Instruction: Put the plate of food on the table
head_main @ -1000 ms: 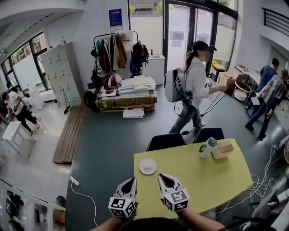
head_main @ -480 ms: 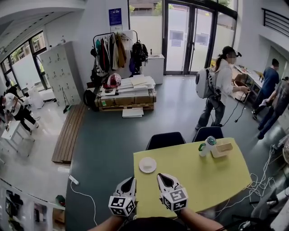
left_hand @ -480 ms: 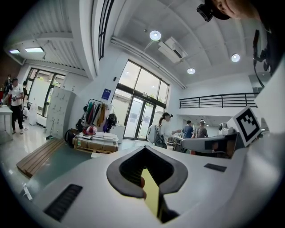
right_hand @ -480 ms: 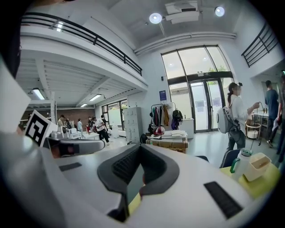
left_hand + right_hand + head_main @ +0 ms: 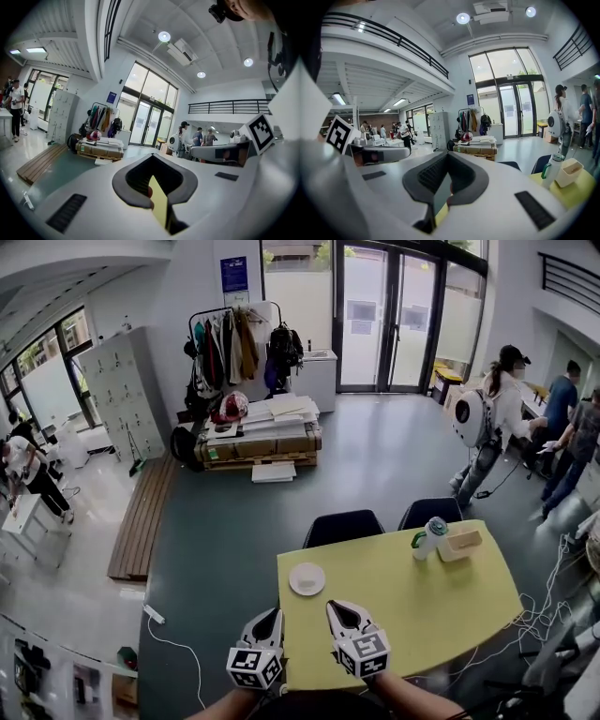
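**A:** So where's this at? Both tools look empty to me.

**B:** Yep. Left gripper (image 5: pixel 270 620) and right gripper (image 5: pixel 339 613) are both clenched on nothing. The right one's over the near-left corner of the yellow table (image 5: pixel 422 606), and the left one's just off its left edge. The plate (image 5: pixel 307 579) sits flat on the tabletop just past them, near that left edge, nothing touching it. I'd call the job pretty much done. Can't tell what's on it, just a pale blob.

**A:** Room to move?

**B:** Loads. Middle of the table's bare. A bottle (image 5: pixel 430 541) and a small box (image 5: pixel 461 547) sit at the far right corner, well apart from the plate. Two dark chairs (image 5: pixel 342 527) are tucked at the far edge. Past them it's open floor (image 5: pixel 234 549), with a person (image 5: pixel 487 418) way off right.
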A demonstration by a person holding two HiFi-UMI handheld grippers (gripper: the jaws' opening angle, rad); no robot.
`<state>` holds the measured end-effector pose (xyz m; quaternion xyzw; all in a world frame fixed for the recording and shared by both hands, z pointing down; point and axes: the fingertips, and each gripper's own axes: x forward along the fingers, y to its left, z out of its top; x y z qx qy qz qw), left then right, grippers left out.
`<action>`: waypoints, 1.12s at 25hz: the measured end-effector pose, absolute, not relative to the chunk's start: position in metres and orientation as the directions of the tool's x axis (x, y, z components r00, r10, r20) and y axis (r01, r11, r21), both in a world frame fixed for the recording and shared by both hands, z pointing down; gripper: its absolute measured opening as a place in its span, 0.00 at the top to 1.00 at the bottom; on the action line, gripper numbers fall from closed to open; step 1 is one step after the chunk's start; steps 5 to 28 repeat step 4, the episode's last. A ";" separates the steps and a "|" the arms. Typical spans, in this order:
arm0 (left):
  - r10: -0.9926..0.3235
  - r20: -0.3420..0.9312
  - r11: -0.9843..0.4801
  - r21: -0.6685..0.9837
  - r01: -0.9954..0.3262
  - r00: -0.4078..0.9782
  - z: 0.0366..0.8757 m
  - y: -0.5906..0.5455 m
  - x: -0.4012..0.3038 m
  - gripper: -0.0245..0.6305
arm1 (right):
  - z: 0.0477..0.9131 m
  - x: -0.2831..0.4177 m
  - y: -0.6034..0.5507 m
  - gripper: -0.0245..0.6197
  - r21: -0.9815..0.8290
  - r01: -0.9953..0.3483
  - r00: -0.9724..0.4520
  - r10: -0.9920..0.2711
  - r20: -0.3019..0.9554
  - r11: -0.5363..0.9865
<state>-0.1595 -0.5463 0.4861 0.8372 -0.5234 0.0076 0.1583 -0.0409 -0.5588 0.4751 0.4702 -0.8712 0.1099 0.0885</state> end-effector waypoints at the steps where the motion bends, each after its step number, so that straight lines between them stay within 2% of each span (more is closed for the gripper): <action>1: -0.873 0.178 -0.403 0.258 -0.878 0.453 0.486 -0.545 -0.160 0.95 | 0.475 -0.041 -0.558 0.94 -0.108 -0.839 -0.541 -0.800 0.258 0.533; 28: -0.871 0.180 -0.407 0.259 -0.876 0.457 0.486 -0.542 -0.161 0.95 | 0.476 -0.042 -0.555 0.94 -0.108 -0.841 -0.539 -0.801 0.262 0.531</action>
